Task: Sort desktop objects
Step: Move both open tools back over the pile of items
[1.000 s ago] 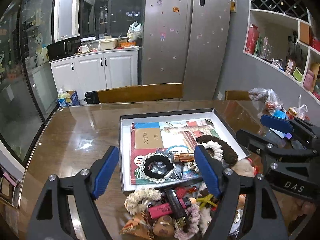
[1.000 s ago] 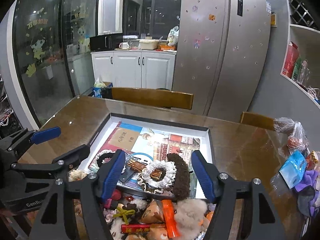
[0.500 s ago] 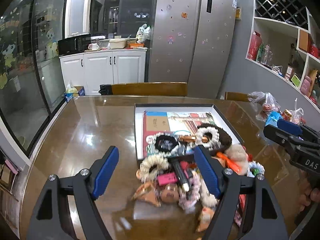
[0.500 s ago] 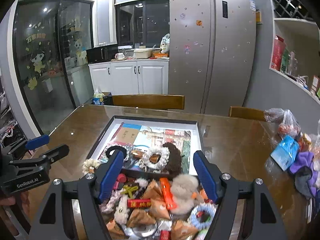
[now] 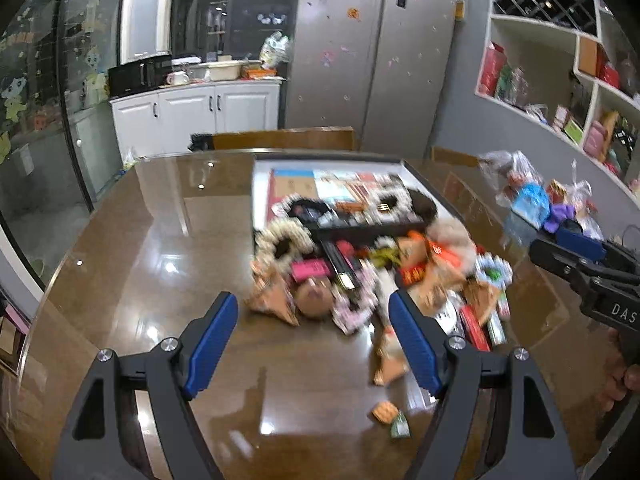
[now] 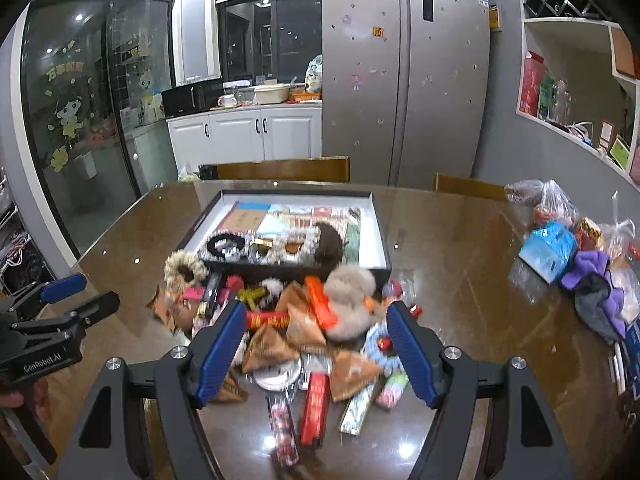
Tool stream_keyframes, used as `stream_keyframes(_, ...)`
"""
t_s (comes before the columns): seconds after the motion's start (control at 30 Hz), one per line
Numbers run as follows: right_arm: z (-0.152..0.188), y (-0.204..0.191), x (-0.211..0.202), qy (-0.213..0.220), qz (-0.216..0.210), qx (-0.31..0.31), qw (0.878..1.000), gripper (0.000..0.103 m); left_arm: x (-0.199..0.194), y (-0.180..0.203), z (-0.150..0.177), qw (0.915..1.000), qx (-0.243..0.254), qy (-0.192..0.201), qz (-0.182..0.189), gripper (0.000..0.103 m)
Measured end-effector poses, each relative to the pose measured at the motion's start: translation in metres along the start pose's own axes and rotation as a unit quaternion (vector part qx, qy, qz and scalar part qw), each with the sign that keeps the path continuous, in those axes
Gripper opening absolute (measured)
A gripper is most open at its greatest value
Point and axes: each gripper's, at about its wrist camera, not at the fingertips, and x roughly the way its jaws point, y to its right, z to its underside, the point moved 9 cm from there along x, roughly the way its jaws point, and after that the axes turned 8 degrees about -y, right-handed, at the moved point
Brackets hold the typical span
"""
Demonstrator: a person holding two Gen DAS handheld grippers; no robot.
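Brown glossy table point(image 6: 460, 280) now shows more bare surface as both grippers, left gripper point(image 5: 312, 336) and right gripper point(image 6: 316, 344), jaws spread and empty, have drawn back from the clutter pile point(image 6: 304, 320) lying before the tray point(image 6: 382, 232), sorting not begun.

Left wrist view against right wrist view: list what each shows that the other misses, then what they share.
Only the left wrist view shows two small wrapped snacks lying apart from the pile on the brown glossy table, and the right gripper entering from the right.

Only the right wrist view shows the red rectangular packet at the pile's near edge and the left gripper at the left.

Both show the shallow black-rimmed box, the fluffy beige pompom, the cream scrunchie and the silver fridge.
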Motion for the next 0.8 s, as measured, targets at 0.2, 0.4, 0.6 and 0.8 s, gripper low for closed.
stream_keyframes(0.2, 0.03, -0.004, 0.01, -0.022, -0.004, -0.008, 1.0, 0.075, 0.021, 0.032, 0.027, 0.9992, 0.025, -0.025, 0.017, 0.079)
stream_keyframes(0.4, 0.05, 0.004, 0.024, -0.042, 0.01, -0.007, 0.999, 0.075, 0.038, 0.054, 0.038, 0.9975, 0.053, -0.038, 0.025, 0.079)
stream_keyframes(0.6, 0.059, 0.014, 0.039, -0.056, 0.012, -0.005, 0.998, 0.074, 0.053, 0.064, 0.039, 0.9964, 0.064, -0.048, 0.028, 0.079)
stream_keyframes(0.8, 0.066, 0.019, 0.062, -0.076, 0.001, -0.002, 0.997, 0.075, 0.075, 0.068, 0.042, 0.9949, 0.069, -0.068, 0.03, 0.079)
